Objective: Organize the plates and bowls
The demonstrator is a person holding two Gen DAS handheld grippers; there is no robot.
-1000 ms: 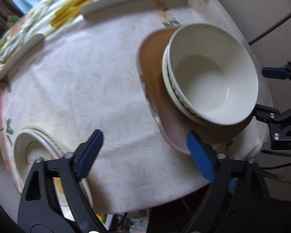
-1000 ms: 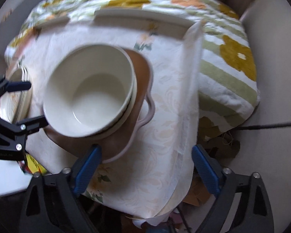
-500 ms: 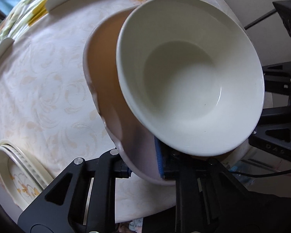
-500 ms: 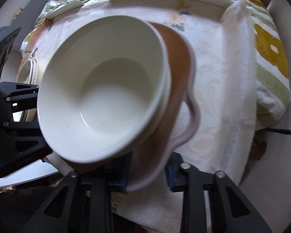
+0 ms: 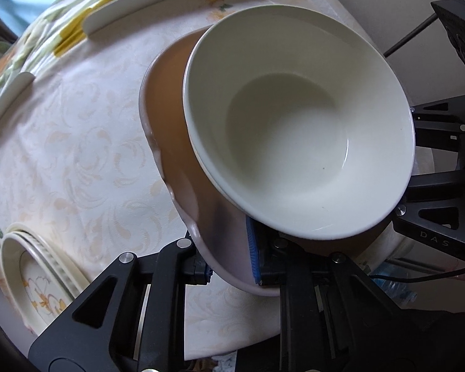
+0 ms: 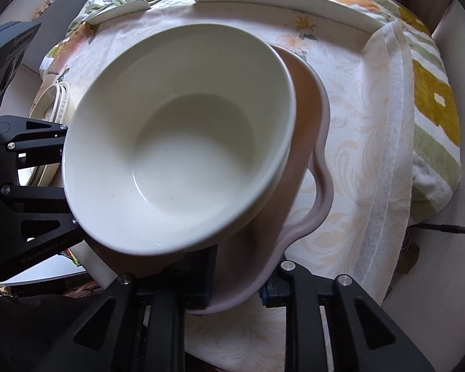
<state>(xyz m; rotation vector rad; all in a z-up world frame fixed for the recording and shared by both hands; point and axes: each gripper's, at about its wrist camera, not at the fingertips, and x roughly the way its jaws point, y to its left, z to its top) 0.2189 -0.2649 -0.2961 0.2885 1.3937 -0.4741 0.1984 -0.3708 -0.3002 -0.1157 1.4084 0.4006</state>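
Left gripper (image 5: pixel 231 263): a second ago we held it open, short of the brown plate (image 5: pixel 170 117); now it is clamped on the near rim
Right gripper (image 6: pixel 238 276): likewise open before, now closed on the same plate's near rim
Plate and stacked white bowls (image 5: pixel 297 130): far closer to both cameras than before
Last half second: we see little further change

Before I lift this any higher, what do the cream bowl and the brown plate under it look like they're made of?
Cream bowl: looks like glazed ceramic, though melamine is possible; a smooth glossy inside with soft highlights and a thick rounded rim.

Brown plate: matte tan face with a paler wavy rim, so probably matte-glazed stoneware, possibly plastic. The left gripper and right gripper are both clamped on its rim.
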